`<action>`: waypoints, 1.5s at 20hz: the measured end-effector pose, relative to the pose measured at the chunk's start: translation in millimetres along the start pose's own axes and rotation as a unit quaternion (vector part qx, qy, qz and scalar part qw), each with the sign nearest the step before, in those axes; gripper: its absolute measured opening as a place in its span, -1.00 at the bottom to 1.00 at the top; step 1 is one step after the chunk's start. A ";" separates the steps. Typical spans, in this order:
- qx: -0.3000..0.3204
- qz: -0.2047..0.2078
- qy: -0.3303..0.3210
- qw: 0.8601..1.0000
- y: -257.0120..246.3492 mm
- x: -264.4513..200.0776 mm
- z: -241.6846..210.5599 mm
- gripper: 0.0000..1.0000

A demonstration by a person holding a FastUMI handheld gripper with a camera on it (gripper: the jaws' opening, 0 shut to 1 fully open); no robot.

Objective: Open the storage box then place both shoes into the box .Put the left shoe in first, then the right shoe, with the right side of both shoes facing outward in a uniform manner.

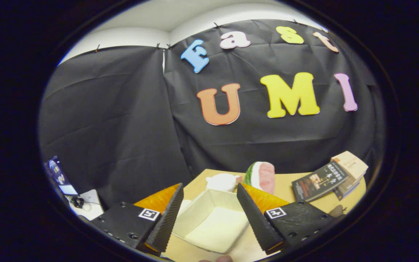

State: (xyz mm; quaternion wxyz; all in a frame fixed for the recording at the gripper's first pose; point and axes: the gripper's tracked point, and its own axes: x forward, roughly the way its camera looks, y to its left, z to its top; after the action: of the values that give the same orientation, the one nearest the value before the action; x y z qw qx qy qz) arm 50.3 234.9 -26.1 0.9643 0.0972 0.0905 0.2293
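Note:
A white storage box [213, 222] sits on the wooden table [286, 185], open-topped and with nothing inside it. It lies below and between my two fingers. My gripper [209, 213] hovers above the box with its jaws wide apart, holding nothing. A small white shoe-like object [222, 181] rests just beyond the box's far edge; I cannot tell which shoe it is.
A watermelon-slice toy [261, 176] stands behind the box, to its right. Several books [331, 178] lie stacked at the table's far right. A small screen [58, 174] and white gear [86, 207] sit off the table to the left. The black cloth wall rises close behind the table.

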 end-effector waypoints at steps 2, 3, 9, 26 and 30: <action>-0.006 -0.039 0.000 0.999 -43.1 -23.1 -5.9 0.81; -0.006 -0.058 0.002 0.998 -65.7 -34.8 -10.6 0.81; 0.022 -0.148 0.056 0.987 -187.3 -83.3 -70.5 0.80; 0.125 -0.196 0.267 0.935 -296.2 -48.3 -248.7 0.31; 0.146 -0.199 0.302 0.921 -298.6 -49.1 -272.0 0.07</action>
State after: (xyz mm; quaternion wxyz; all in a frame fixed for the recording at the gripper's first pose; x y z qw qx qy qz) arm 74.3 -9.5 -350.5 0.8918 0.1434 0.4276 0.0353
